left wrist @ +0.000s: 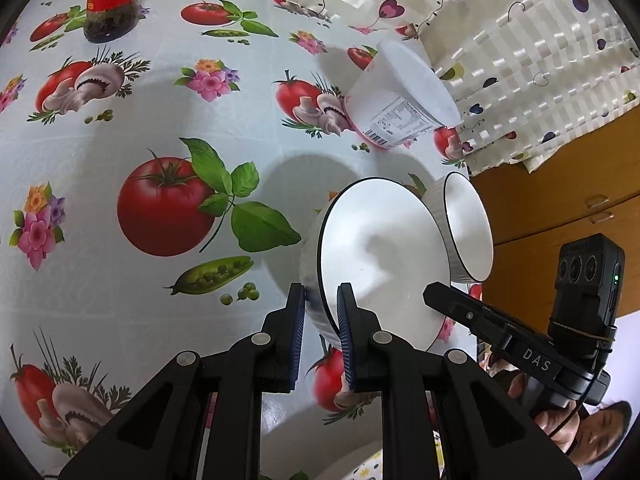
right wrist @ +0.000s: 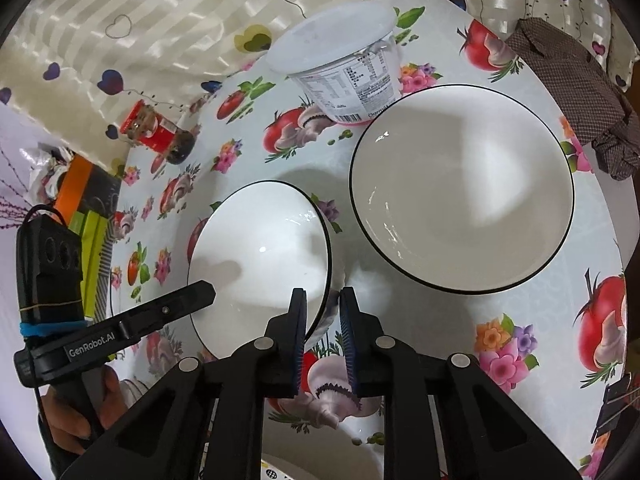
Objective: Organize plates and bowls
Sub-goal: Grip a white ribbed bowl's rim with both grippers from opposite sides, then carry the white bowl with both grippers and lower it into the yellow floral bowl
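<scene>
Left wrist view: the left gripper (left wrist: 321,294) sits at the lower middle of the frame, its blue pads pinching the rim of a white bowl (left wrist: 380,248) with a thin black edge, one pad outside the wall and one inside; the bowl stands tilted, its opening facing right; a second bowl (left wrist: 468,228) of the same kind lies just right of it, at the desk's edge; a white tub (left wrist: 396,104) with a printed label stands above them, right of centre; a red-labelled jar (left wrist: 112,0) is at the upper left; the desk (left wrist: 160,120) wears a cloth printed with tomatoes, mushrooms and flowers; at the lower right the right gripper (left wrist: 440,296) reaches to the first bowl's rim, held by a hand (left wrist: 556,420).

Right wrist view: the right gripper (right wrist: 323,296) at the lower middle is pressed nearly together on the right rim of the smaller-looking bowl (right wrist: 260,256); the left gripper (right wrist: 208,290) touches that bowl's left rim; the other bowl (right wrist: 460,188) rests flat at the right, apart from it; the tub (right wrist: 344,64) stands above; a dark cloth (right wrist: 572,92) lies at the upper right.
</scene>
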A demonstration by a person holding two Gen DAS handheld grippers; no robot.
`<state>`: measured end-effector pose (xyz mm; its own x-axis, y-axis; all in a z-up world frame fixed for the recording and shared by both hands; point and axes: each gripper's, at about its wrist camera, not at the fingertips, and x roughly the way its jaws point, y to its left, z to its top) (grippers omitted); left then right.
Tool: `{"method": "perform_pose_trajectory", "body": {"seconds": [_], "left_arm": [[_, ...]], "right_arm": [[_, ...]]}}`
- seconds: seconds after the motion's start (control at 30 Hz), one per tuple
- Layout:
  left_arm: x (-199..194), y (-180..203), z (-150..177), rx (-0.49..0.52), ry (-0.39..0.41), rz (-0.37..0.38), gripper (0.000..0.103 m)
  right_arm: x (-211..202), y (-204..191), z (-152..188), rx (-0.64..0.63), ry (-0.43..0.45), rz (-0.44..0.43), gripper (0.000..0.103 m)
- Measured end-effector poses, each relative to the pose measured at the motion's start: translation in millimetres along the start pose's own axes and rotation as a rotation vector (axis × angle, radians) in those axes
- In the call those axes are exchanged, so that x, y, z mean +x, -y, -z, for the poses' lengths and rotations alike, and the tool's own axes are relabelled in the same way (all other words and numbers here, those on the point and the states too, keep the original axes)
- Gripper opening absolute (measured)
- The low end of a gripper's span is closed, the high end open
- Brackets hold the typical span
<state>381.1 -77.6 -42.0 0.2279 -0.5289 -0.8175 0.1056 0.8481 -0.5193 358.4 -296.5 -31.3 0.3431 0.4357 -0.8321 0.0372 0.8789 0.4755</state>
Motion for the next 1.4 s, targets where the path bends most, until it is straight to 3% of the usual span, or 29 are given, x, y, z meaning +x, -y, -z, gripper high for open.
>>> {"method": "perform_pose_trajectory", "body": {"seconds": [0.2, 0.67, 1.03, 1.4], "left_arm": [[3.5, 4.7, -1.9, 0.025, 0.002, -0.027, 0.017], [4.3, 3.3, -3.4, 0.028, -0.002, -0.016, 0.017], [5.1, 10.5, 0.8, 0.065, -0.017, -0.039, 0.017], [-14.2, 18.0, 12.8, 0.085, -0.005, -0.050, 0.017]], "right_arm": [[1.4, -5.1, -2.8, -0.024, 0.003, 0.038, 0.016], [6.9, 0.6, -6.8, 0.025, -0.011, 0.016, 0.016], [3.8, -4.3, -6.0, -0.014, -0.012, 0.069, 0.015], [-11.3, -15.7, 1.9, -0.042, -0.022, 0.068, 0.015]]}}
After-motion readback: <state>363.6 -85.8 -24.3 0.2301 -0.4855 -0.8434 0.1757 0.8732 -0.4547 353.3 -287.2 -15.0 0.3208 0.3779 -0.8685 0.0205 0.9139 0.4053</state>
